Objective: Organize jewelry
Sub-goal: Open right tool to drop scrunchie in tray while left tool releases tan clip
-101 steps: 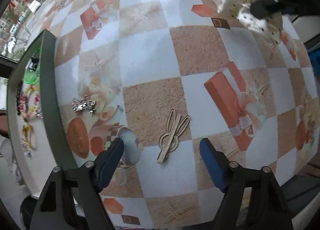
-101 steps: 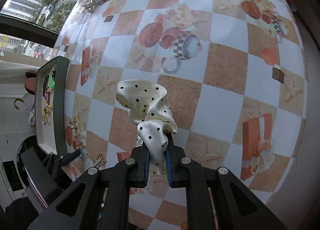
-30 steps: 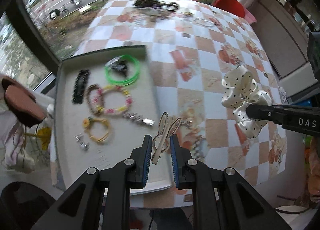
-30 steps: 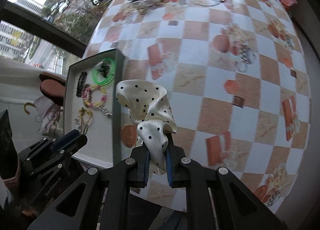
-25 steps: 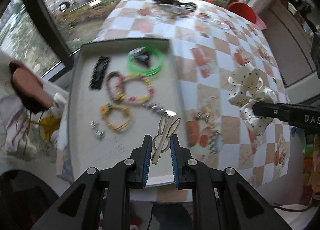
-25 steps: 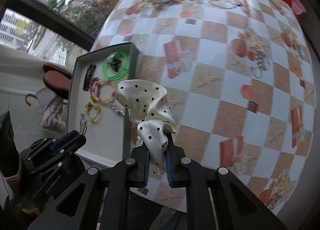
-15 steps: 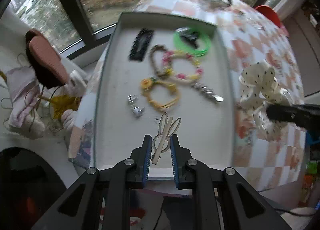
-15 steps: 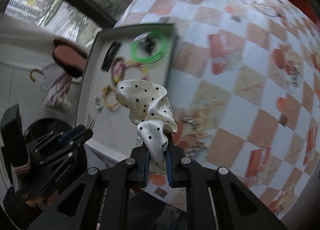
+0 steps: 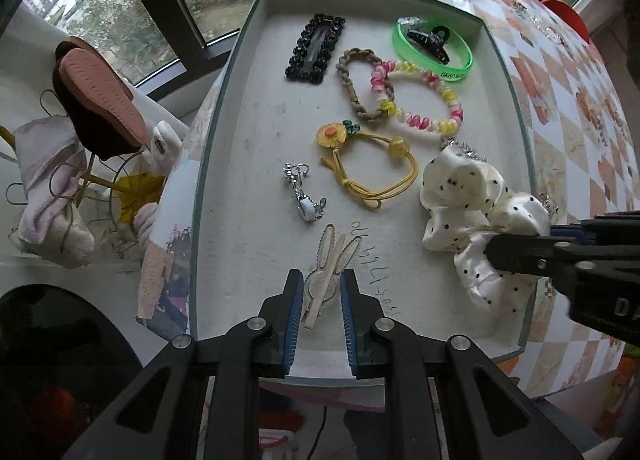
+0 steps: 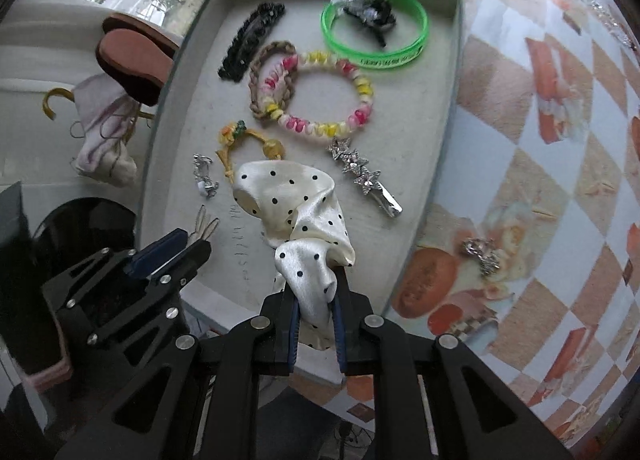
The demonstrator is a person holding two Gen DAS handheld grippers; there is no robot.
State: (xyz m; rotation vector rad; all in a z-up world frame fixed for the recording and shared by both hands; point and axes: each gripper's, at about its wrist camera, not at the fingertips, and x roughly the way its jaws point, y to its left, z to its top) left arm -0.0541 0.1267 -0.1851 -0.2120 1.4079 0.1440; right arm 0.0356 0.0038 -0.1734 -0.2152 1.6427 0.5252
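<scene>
A: Well, both tools are carrying something over the tray [image 9: 224,72]. The left gripper [image 9: 319,310] is pinching a wooden rabbit-shaped clip [image 9: 326,274] near the tray's front edge, and the right gripper [image 10: 315,318] is clamping a cream polka-dot scrunchie [image 10: 296,212] closer to the front-right corner.

B: How far along is the sorting looking?

A: Partway, I'd judge. Already lying in the tray are a black barrette [image 9: 316,48], a green bangle [image 9: 434,50] with a black claw clip, a braided loop, a pink-and-yellow bracelet [image 9: 420,100], a yellow hair tie [image 9: 368,168], a small silver charm and a star clip [image 10: 362,176]. On the checked tablecloth [image 10: 540,132], a silver piece [image 10: 482,252] and a dark pile at the far edge are waiting.

B: Any writing?

A: "DA" on the right tool's body; scrawl on the tray floor and print on the bangle are probably too blurred to read.
</scene>
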